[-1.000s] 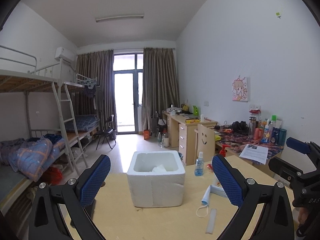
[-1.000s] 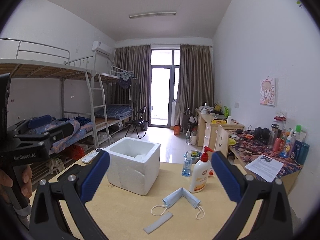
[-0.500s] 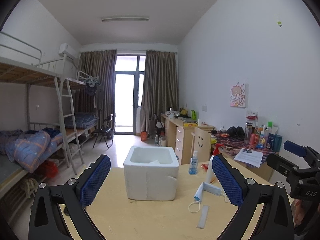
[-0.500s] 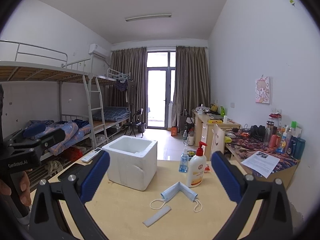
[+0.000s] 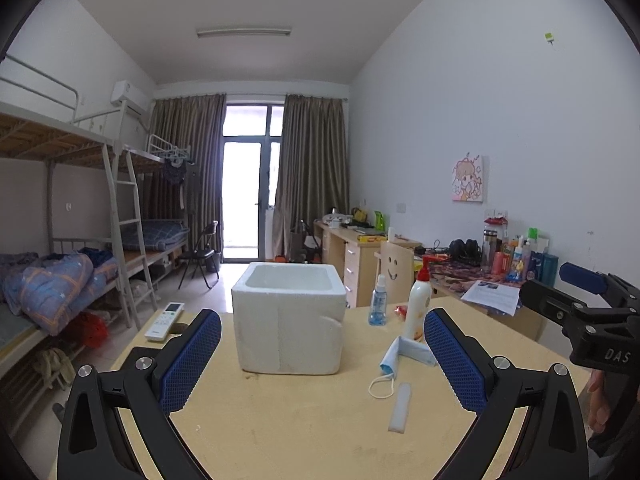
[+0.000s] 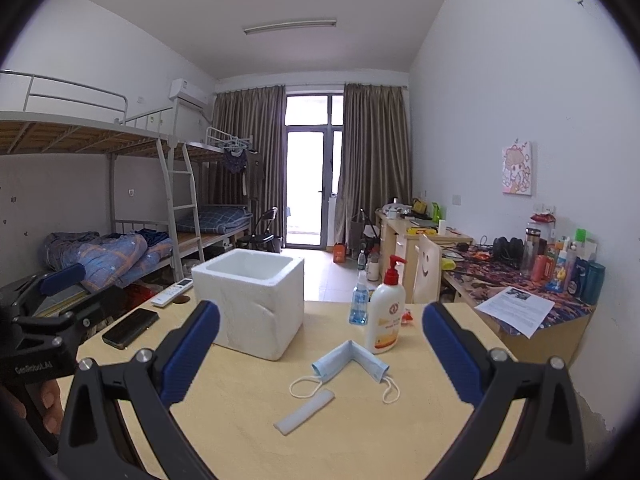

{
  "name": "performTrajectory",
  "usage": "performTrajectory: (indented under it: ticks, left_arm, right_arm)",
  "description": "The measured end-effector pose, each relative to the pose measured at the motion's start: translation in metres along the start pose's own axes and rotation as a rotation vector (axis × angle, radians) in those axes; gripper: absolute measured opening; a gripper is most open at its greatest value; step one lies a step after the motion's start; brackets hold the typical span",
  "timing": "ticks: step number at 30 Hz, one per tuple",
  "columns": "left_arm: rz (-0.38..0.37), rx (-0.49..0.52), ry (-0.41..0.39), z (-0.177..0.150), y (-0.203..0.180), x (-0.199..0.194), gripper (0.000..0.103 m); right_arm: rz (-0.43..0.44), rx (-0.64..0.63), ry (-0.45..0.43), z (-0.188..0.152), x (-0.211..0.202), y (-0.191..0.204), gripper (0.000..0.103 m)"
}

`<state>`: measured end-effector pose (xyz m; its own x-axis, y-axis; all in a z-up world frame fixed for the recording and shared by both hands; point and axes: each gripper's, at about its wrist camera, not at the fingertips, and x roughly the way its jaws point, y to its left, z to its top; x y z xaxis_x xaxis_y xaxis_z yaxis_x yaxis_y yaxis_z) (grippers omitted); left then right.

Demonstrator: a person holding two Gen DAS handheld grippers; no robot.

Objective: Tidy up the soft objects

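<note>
White foam made up the box (image 5: pixel 289 320) that stood open-topped near the middle of the pale wooden desk (image 5: pixel 300 432), and it looked like the place meant for the soft things. Both of them lay on the desk to the right of the box: a blue face mask (image 6: pixel 350 362) bent into a peak, its ear loops trailing, and just in front of it a small flat pale strip (image 6: pixel 304 411), apart from the mask.

The left claw (image 5: pixel 322 356) was spread wide and held nothing, hovering above the desk facing the box. The right claw (image 6: pixel 320 352) was equally wide and empty, pointed at the mask.

By my reading no pick had started; this was the approach. The next move called for the right claw to drop over the mask's raised fold and pinch there, since the strip lay flat and would be harder to catch.

Room was fair. A lotion pump bottle (image 6: pixel 385 312) stood touching or just behind the mask, with a small blue spray bottle (image 6: pixel 359 300) beside it, so a low, near-side approach seemed safer. A phone (image 6: pixel 130 328) and a remote (image 6: pixel 172 292) lay at the desk's left edge, well apart from the work.
</note>
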<state>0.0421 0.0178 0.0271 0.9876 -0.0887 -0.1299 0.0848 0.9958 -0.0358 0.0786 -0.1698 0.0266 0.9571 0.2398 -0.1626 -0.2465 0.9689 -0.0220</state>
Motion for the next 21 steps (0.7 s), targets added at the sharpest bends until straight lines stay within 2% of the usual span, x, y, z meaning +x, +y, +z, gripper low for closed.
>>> performTrajectory:
  ticks: [6,14,21]
  left_arm:
    - [-0.005,-0.008,0.008,-0.017,-0.001,0.001,0.102]
    - [-0.005,-0.006,0.001,-0.033,0.005,0.001,0.102]
    - [-0.011,0.006,0.011,-0.045,0.004,0.003,0.102]
  right_arm:
    - [-0.012,0.019,0.024,-0.013,0.003,-0.005,0.102]
    - [-0.005,0.03,0.006,-0.03,-0.002,-0.006,0.102]
    - [-0.023,0.032,0.048,-0.048,0.005,-0.005,0.102]
